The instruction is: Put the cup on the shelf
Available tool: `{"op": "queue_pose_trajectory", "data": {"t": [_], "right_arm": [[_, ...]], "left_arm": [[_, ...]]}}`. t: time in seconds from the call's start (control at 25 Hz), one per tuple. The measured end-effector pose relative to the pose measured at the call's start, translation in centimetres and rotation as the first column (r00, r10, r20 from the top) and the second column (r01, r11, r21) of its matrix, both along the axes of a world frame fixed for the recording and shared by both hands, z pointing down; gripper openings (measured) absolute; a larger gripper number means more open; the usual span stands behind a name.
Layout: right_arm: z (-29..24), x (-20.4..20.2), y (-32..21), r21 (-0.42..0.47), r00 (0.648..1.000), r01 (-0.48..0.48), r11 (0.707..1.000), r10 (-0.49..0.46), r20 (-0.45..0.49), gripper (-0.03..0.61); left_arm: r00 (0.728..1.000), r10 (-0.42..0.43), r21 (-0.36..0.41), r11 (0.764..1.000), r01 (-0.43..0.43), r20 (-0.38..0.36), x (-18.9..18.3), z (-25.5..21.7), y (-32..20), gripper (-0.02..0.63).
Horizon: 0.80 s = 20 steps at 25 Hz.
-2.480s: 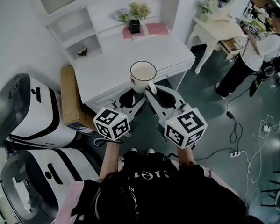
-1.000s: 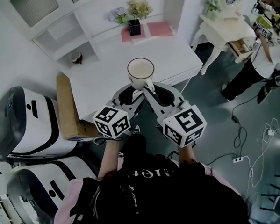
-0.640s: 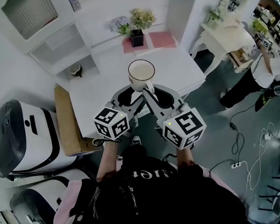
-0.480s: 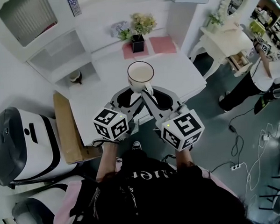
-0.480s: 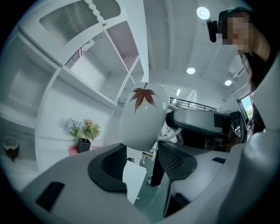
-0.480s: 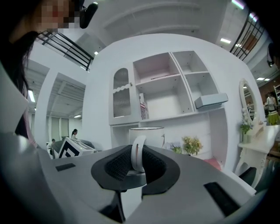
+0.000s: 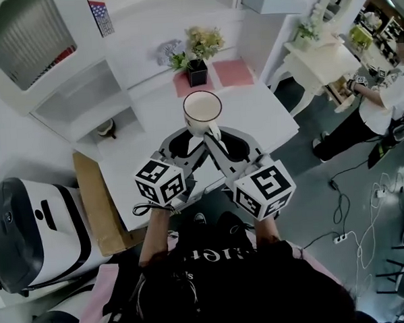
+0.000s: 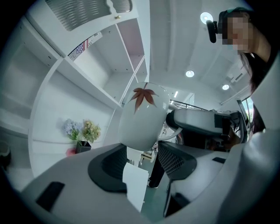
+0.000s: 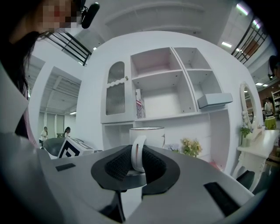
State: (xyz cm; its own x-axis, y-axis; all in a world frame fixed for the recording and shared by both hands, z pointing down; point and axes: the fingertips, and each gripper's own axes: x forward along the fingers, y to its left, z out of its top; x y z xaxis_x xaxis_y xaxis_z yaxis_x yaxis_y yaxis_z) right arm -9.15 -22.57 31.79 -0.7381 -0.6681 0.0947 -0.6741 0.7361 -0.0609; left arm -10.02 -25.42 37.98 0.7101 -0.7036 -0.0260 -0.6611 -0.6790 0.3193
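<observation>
One cup [image 7: 202, 108]: white, red leaf print, dark rim; held in the air over the white table [image 7: 260, 114], short of the shelf unit [image 7: 84, 96].
Cup contents: none seen; inside pale and bare.
Handling: probably rigid glazed ceramic, smooth, breakable, moderate weight; the handle [image 9: 137, 154] is the best hold.
Right gripper [image 9: 136, 164]: pads clamped on the handle.
Left gripper [image 8: 141, 154]: jaws apart, gripping nothing, tips beneath the cup's base.
Shelf compartments: one holds a small dark object [image 7: 106, 129], unidentified; another a flat grey box [image 9: 214, 100].
</observation>
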Motion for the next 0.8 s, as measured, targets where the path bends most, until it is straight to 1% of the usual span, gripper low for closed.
{"op": "queue_pose_trajectory", "data": {"t": [0.16, 0.36, 0.6, 0.8], "right_arm": [[0.2, -0.5, -1.1, -0.006, 1.000, 0.008, 1.000, -0.008, -0.001, 0.084], [-0.5, -0.9, -2.8, 0.002, 0.999, 0.041, 0.999, -0.041, 0.004, 0.084], [-2.1, -0.7, -6.2, 0.024, 0.995, 0.094, 0.995, -0.094, 0.023, 0.084], [-4.4, -0.2, -9.7, 0.067, 0.989, 0.137, 0.988, -0.140, 0.037, 0.084]], "left_arm": [[1.000, -0.005, -0.004, 1.000, 0.005, -0.004, -0.5, 0.2, -1.1, 0.235], [1.000, -0.027, 0.008, 1.000, 0.027, -0.008, -1.0, -0.5, -2.7, 0.235], [0.998, -0.055, 0.042, 0.998, 0.055, 0.005, -1.1, -2.2, -6.1, 0.235], [0.996, -0.086, 0.092, 0.992, 0.084, 0.025, -0.7, -4.5, -9.8, 0.235]]}}
